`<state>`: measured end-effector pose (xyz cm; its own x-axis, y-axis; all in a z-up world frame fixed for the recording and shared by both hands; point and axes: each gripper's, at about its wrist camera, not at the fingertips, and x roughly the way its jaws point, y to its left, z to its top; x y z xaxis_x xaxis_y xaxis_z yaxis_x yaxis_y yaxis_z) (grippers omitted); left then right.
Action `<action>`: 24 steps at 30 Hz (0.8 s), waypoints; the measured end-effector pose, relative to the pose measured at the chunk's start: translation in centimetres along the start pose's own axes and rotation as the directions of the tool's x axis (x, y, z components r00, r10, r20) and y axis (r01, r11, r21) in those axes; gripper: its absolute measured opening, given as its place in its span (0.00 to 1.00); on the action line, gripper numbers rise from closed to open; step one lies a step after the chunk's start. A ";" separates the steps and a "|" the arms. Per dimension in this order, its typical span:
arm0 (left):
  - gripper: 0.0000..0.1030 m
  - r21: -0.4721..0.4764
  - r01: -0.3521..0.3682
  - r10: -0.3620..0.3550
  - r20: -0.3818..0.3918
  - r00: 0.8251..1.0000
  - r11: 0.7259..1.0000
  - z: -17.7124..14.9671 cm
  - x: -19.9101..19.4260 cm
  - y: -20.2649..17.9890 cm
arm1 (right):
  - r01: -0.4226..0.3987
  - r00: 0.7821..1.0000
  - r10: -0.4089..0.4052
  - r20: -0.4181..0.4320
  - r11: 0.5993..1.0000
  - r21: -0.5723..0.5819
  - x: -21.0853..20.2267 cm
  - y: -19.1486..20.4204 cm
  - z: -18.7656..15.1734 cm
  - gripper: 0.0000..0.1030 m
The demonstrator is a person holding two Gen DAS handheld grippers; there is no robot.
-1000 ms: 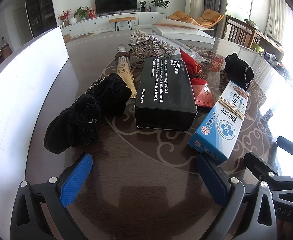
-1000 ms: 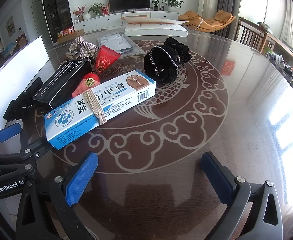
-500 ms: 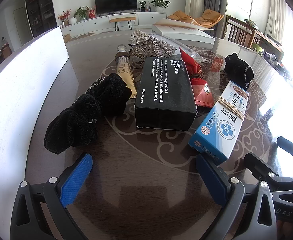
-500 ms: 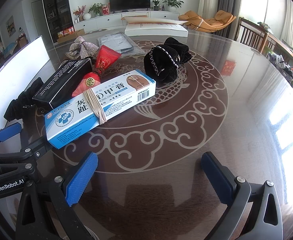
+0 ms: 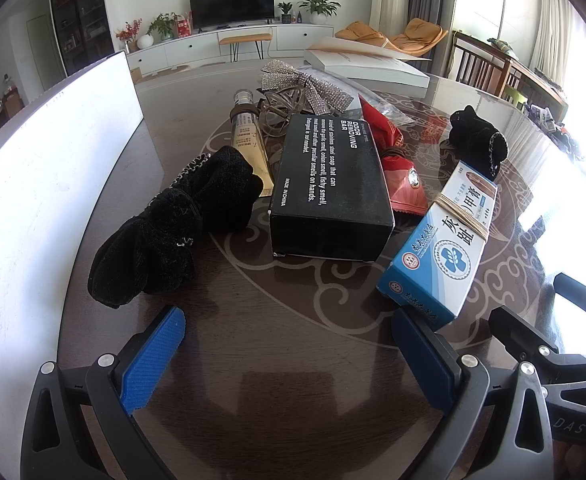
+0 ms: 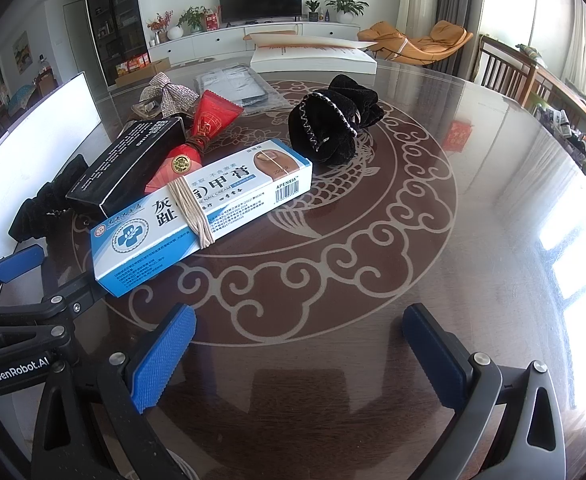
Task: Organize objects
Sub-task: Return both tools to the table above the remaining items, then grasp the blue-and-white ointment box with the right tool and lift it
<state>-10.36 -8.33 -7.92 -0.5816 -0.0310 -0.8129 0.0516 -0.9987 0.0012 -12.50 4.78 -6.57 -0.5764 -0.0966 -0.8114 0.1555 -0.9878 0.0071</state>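
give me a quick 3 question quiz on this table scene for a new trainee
1. True or false: the left gripper holds the black box.
2. Multiple choice: what is wrapped around the blue and white box? A) red ribbon B) tan rubber bands C) black tape
3. Short answer: which item lies between the black box and the blue and white box?

Key
1. False; its fingers are spread with nothing between them, like those of the right gripper.
2. B
3. The red packet.
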 end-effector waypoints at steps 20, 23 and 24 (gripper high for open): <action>1.00 0.000 0.000 0.000 0.000 1.000 1.000 0.0 0.0 0.0 | 0.002 0.995 -0.003 -0.099 1.000 -0.011 4.2 3.3 5.4 0.58; 1.00 0.000 0.000 0.000 0.000 1.000 1.000 0.0 0.0 0.0 | 0.005 0.997 -0.006 -0.083 1.000 -0.007 3.6 1.5 4.3 0.43; 1.00 0.000 0.000 0.000 0.000 1.000 1.000 0.0 0.0 0.0 | 0.015 0.997 -0.016 -0.074 1.000 -0.009 3.3 0.9 3.7 0.43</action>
<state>-10.41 -8.33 -7.92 -0.5814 -0.0310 -0.8130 0.0515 -0.9987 0.0013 -17.21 3.10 -7.13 -0.5180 -0.0719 -0.8523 0.1544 -0.9880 -0.0105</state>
